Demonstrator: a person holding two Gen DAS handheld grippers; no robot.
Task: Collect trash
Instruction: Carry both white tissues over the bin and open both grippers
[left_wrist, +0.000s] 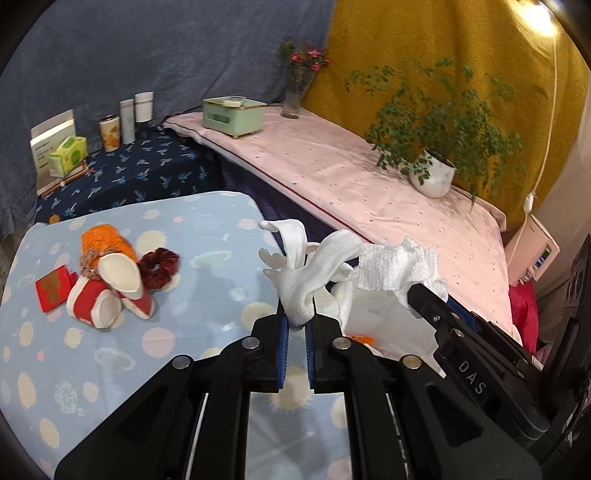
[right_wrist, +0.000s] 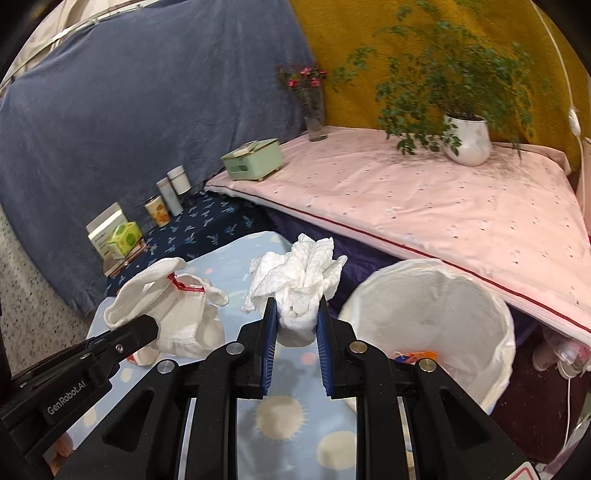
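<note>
In the left wrist view my left gripper (left_wrist: 297, 314) is shut on a white knit glove (left_wrist: 314, 258) whose fingers splay upward above the light blue patterned tabletop (left_wrist: 184, 350). The right wrist view shows that glove (right_wrist: 173, 310) with a red-stitched cuff. My right gripper (right_wrist: 295, 312) is shut on a crumpled white tissue (right_wrist: 299, 269), held beside the glove. Just right of it stands a round bin with a white liner (right_wrist: 506, 332), with an orange wrapper (right_wrist: 415, 356) inside. From the left wrist view the right gripper (left_wrist: 419, 295) and its tissue (left_wrist: 399, 267) hang over the liner (left_wrist: 376, 317).
Red-and-white baby shoes (left_wrist: 107, 295), an orange knit piece (left_wrist: 107, 238), a dark red scrunchie (left_wrist: 159, 266) and a red packet (left_wrist: 53, 290) lie on the blue tabletop's left. Behind, a pink-covered surface (right_wrist: 443, 206) bears a potted plant (right_wrist: 467, 142), a green box (right_wrist: 255, 158) and a vase (right_wrist: 314, 110).
</note>
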